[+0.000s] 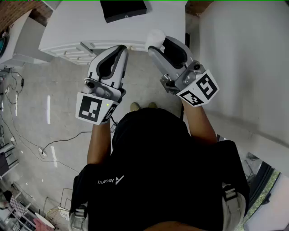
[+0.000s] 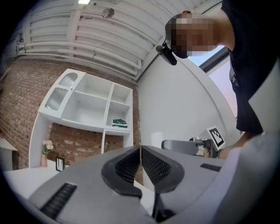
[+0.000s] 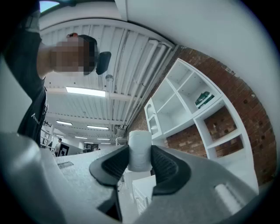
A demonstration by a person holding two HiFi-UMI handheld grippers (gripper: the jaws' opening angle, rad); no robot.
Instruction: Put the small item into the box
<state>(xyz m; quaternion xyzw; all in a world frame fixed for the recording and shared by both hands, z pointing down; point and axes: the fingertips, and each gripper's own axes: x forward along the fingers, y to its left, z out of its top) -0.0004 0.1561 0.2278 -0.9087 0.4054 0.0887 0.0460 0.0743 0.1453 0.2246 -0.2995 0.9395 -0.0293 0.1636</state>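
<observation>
Right gripper view: right gripper (image 3: pixel 140 162) clamped on white item (image 3: pixel 140 142), carried in air near table (image 1: pixel 90 27) edge. Left gripper (image 2: pixel 140 159) closed, empty. Box (image 1: pixel 123 10) on table ahead. Risk: item gripped at pad tips, may slip during transit.

The table (image 1: pixel 67 27) stands at the far side of the scene, and the box (image 1: pixel 123 10) lies on it near its far edge, toward its right end. Drawers (image 1: pixel 74 53) sit in the table's near face. Just before that near edge are the left gripper (image 1: pixel 121 50) and, to its right, the right gripper (image 1: pixel 152 47), with the small item (image 1: pixel 156 37) between the right one's jaws. Nearer than the table, the person's shoes (image 1: pixel 143 106) rest on the floor (image 1: pixel 58 113). Cables (image 1: pixel 27 135) lie on the floor to the table's left. A wall (image 1: pixel 244 54) rises to the table's right.
</observation>
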